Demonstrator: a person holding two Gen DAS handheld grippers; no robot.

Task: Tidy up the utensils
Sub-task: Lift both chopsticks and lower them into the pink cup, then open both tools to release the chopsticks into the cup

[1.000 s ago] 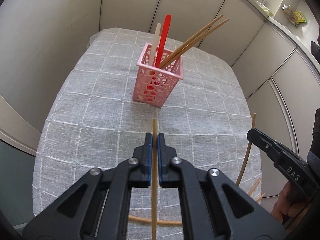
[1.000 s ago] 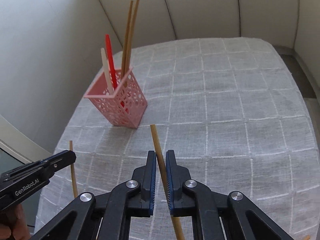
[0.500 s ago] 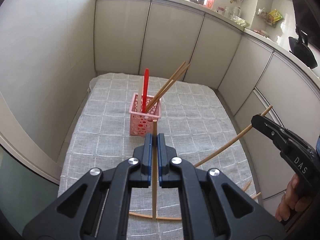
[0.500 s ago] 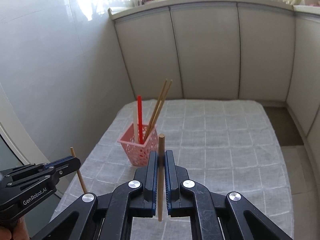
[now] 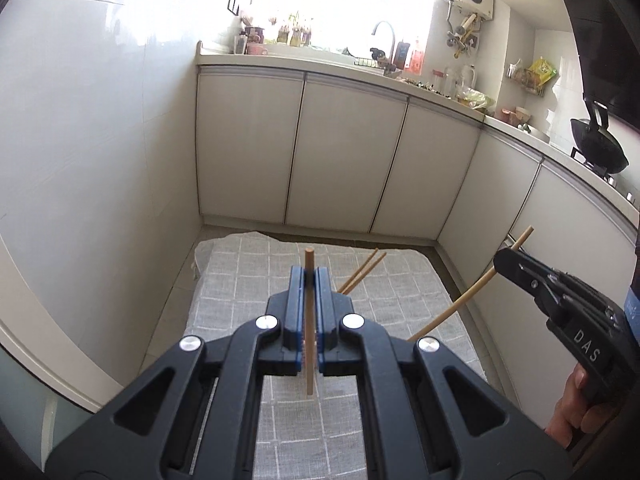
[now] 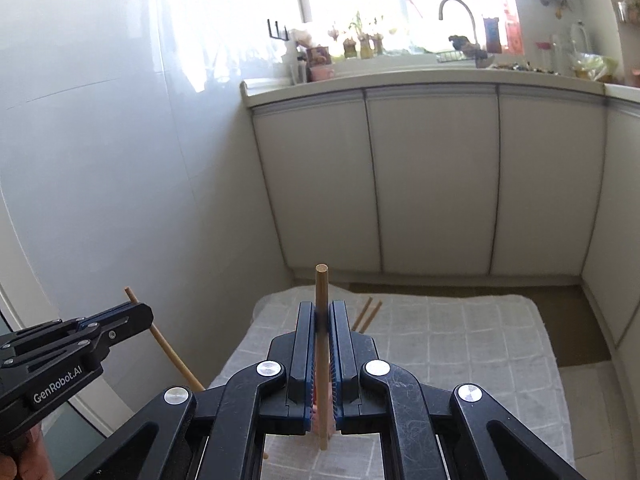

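My left gripper is shut on a wooden chopstick that stands upright between its pads, high above the cloth-covered table. My right gripper is shut on a second wooden chopstick, also upright. Each gripper shows in the other's view: the right one with its slanted stick, the left one likewise. The pink utensil basket is almost hidden behind the jaws; only a pink sliver and the tips of two chopsticks standing in it show.
White kitchen cabinets stand beyond the table's far edge, under a counter with a sink and faucet. A white wall runs along the left. A black wok sits on the stove at the right.
Both grippers have risen and tilted up with their chopsticks still clamped. The view has swung from the table to the cabinets and window, and the basket has dropped behind the jaws.
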